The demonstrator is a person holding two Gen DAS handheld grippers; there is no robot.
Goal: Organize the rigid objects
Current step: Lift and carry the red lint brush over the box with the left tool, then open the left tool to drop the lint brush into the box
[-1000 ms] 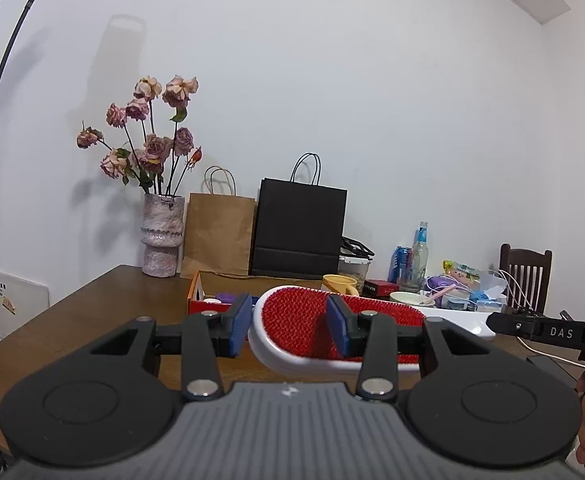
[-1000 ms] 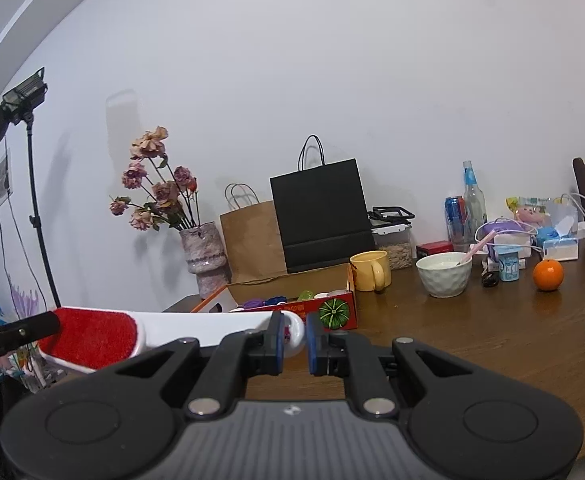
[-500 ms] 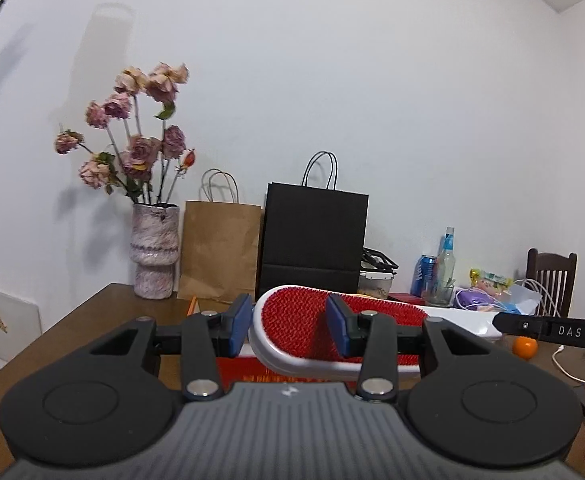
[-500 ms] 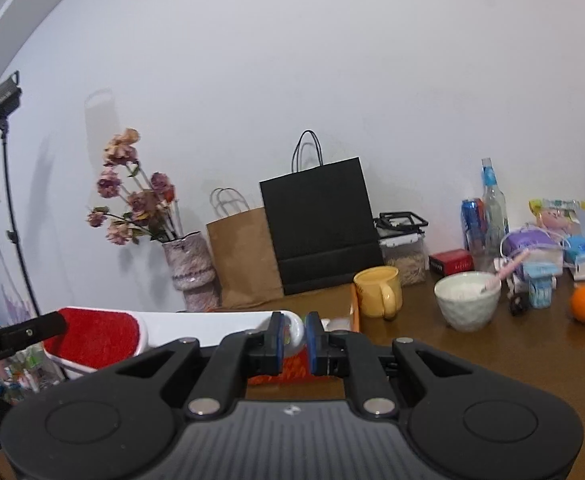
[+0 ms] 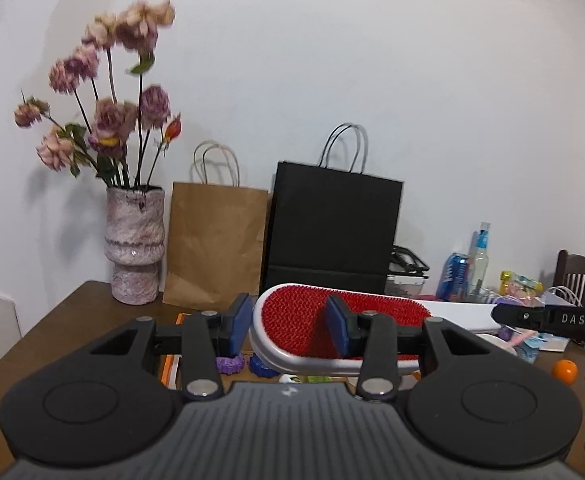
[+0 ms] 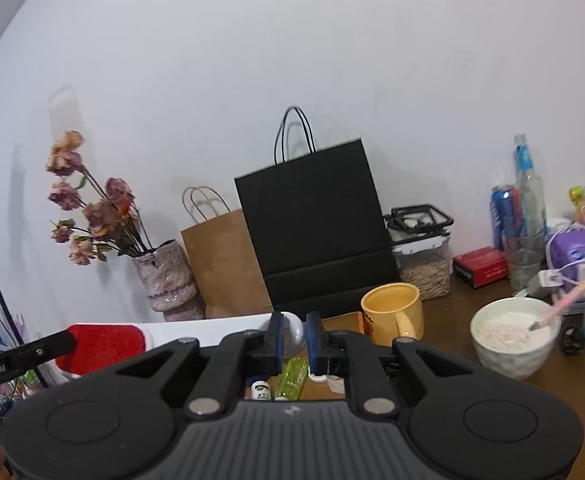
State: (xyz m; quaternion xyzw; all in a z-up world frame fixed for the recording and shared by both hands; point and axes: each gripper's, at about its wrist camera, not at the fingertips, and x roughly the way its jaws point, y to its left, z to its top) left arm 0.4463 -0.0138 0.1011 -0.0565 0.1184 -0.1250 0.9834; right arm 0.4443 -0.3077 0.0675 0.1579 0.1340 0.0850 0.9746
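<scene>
We see an evenly, softly lit room with a bright white wall (image 5: 372,60) that greys toward the frame corners. Soft shadows of the flowers (image 5: 104,92) and paper bags fall on the wall to the left of them, so light arrives from the right and front. Both views bow strongly at the edges, with black corners. The flower heads are smeared by motion blur in the left view; the near black tongs bodies look slightly soft. We notice no harsh glare.

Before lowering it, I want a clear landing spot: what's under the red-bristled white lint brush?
Under the red-bristled white lint brush: an orange box holding purple and blue gear-shaped toys. The rest is covered by brush and grippers.
</scene>
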